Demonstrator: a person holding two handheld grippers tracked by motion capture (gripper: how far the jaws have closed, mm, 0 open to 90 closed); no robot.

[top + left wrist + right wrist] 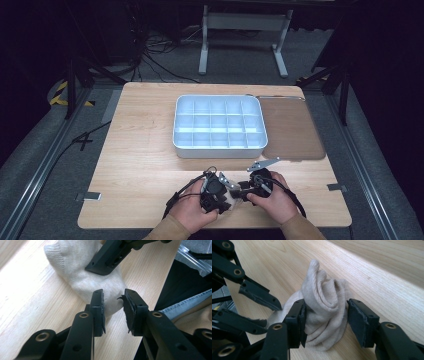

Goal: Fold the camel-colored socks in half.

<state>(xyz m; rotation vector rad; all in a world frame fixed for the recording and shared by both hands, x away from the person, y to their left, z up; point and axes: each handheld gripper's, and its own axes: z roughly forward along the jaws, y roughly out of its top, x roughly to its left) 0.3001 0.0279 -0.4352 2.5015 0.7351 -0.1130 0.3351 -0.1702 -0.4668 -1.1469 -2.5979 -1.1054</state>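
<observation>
Wooden worktop under me, dark floor all round. I've got a cream sock bunched at the near edge, between my two hands. My right gripper has its fingers either side of the rolled bundle, the left pad against the cloth, the right pad just clear of it, so spread, no squeeze. My left gripper hovers at the sock's other end, fingers parted with the cloth tip between them, not pinching. Farther back sits a white divided tray, beside a brown mat.
</observation>
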